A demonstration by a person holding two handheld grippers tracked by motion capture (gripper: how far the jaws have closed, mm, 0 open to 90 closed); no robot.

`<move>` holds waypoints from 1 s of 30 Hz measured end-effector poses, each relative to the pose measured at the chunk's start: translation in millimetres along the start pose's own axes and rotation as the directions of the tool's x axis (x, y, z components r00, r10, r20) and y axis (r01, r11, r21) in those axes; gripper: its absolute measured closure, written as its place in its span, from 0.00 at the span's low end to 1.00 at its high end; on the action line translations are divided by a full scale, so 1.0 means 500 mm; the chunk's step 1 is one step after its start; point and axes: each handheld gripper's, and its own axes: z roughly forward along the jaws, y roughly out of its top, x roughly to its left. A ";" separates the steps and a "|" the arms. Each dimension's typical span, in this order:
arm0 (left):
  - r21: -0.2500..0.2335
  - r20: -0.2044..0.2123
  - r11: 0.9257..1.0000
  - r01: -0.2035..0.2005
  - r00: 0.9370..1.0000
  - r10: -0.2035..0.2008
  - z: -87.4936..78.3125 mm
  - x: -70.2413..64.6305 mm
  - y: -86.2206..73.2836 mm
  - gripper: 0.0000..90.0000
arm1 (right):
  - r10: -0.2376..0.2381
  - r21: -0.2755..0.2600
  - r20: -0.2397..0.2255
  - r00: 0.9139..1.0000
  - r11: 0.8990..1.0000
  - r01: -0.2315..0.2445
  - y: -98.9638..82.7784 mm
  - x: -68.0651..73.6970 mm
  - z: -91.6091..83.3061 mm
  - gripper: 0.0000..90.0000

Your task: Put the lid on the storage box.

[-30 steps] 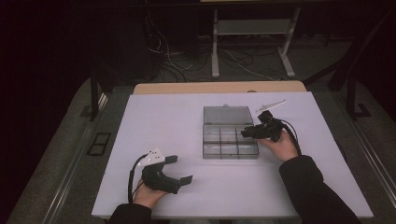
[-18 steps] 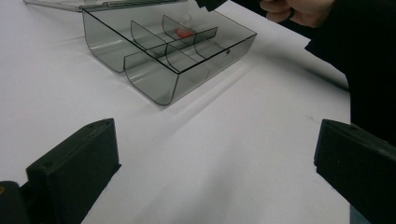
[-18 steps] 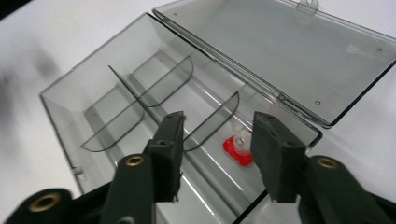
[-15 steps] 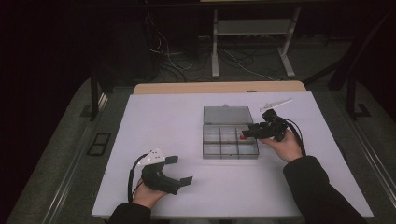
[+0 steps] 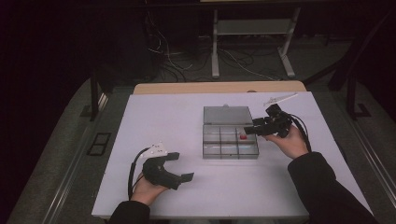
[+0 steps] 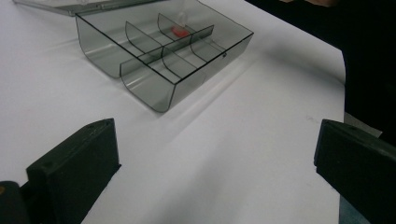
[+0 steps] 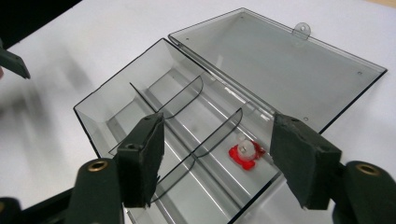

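Hovering just above the right end of the clear box (image 5: 230,138), the right gripper (image 5: 250,130) has its jaws parted with nothing between them; they have just been opening, and the small red piece (image 7: 245,154) lies loose on the floor of a compartment below them. In the high view that red piece (image 5: 243,136) sits in the upper right compartment of the box, near the middle of the frame, beside the hinge line of the lid (image 5: 227,115), which lies flat and open on the table (image 5: 177,116) behind the box. From this I judge the drop as done: the piece is in the box and free of the gripper. The other compartments look empty as far as the pictures show.

The left gripper (image 5: 183,167) rests low at the lower left of the high view, jaws wide apart and holding nothing, well apart from the box (image 6: 163,56). What seems left is drawing the right hand clear and perhaps closing the lid.
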 end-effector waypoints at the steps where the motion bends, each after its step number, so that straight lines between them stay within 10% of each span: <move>1: 0.002 0.003 1.000 0.003 1.000 -0.003 0.000 0.001 0.005 0.00 | -0.001 0.000 0.004 1.000 1.000 0.001 0.002 0.000 0.000 0.34; 20: 0.012 -0.007 0.999 0.043 0.999 -0.043 0.012 0.052 0.089 0.00 | 0.057 -0.018 -0.033 0.998 0.998 -0.057 0.026 -0.025 -0.005 0.01; 30: -0.010 -0.023 0.997 0.070 0.997 -0.071 0.010 0.085 0.130 0.00 | 0.071 -0.034 -0.010 0.997 0.997 -0.072 0.039 -0.037 -0.017 0.01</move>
